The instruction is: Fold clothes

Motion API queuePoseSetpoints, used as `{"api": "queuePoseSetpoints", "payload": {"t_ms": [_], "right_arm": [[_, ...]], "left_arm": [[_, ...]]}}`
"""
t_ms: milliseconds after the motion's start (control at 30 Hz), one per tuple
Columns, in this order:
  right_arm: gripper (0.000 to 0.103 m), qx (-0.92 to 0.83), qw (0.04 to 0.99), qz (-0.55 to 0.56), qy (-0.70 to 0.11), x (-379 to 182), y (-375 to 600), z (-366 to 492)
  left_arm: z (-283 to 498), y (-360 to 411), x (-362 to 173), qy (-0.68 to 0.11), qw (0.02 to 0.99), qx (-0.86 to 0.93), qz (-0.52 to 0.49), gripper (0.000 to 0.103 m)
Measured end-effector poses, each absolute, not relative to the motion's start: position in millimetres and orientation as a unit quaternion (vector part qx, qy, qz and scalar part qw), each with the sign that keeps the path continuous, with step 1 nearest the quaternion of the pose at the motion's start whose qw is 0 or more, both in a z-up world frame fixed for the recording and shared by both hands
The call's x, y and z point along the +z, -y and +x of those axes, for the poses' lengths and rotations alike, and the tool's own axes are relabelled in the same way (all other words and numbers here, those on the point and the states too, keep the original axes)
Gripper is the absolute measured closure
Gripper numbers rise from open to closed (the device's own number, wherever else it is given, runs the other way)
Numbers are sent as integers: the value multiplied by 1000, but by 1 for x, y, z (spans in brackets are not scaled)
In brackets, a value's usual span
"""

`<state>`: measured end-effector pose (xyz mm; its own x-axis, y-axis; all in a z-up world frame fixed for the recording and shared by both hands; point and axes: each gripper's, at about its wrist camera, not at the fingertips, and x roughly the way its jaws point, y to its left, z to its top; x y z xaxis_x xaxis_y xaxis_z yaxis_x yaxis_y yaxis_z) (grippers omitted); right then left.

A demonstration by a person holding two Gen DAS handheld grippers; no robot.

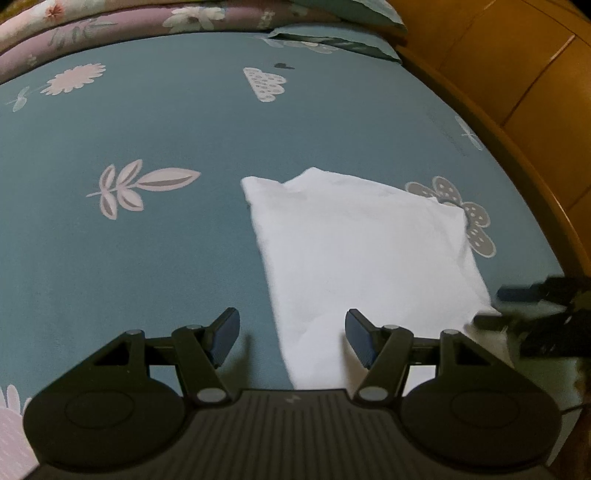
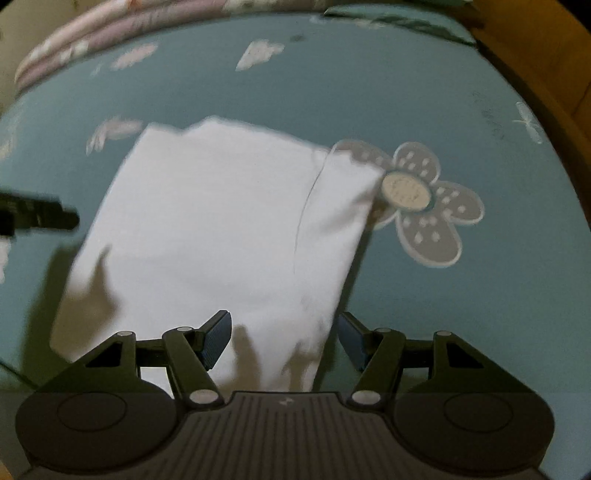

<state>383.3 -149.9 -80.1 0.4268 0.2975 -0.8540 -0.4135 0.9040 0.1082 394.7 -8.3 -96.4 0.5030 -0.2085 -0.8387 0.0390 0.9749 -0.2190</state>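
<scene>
A white garment (image 1: 362, 251) lies folded into a rough rectangle on the teal flowered bedsheet (image 1: 147, 240). My left gripper (image 1: 291, 332) is open and empty, above the garment's near left edge. My right gripper (image 2: 284, 334) is open and empty, above the garment's (image 2: 221, 229) near right edge. The right gripper shows blurred at the right side of the left wrist view (image 1: 517, 317). The left gripper shows as a dark blurred shape at the left of the right wrist view (image 2: 37, 216).
A folded purple and pink flowered quilt (image 1: 110, 26) lies along the far side of the bed. A teal pillow (image 1: 340, 40) sits at the far right corner. A wooden bed frame and panels (image 1: 517, 92) run along the right side.
</scene>
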Motion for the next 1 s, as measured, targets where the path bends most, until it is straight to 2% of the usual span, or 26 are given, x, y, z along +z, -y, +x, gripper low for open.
{"api": "queuePoseSetpoints", "payload": {"t_ms": [167,267,367,500,700,1000], "right_arm": [[34,235,857,-74,-452,-81,114,413],[34,224,850,-89,-468,-101,108,438],[34,187,859,-87,-468,-94,119,446],[30,174,863,-61,-470,-74,121,425],[30,195,846,4,-496,-69,99,381],[29,207,818,-36,-536,-84,78,337]], "left_arm": [[399,6,-96,-495,860,-69,-97,39],[400,7,-94,-495,861,-77,-89,39],[399,6,-94,-497,860,-84,-83,39],[399,4,-100,-504,856,-76,-89,37],[399,5,-104,-513,850,-77,-94,37],[399,7,-104,-517,848,-78,-86,37]]}}
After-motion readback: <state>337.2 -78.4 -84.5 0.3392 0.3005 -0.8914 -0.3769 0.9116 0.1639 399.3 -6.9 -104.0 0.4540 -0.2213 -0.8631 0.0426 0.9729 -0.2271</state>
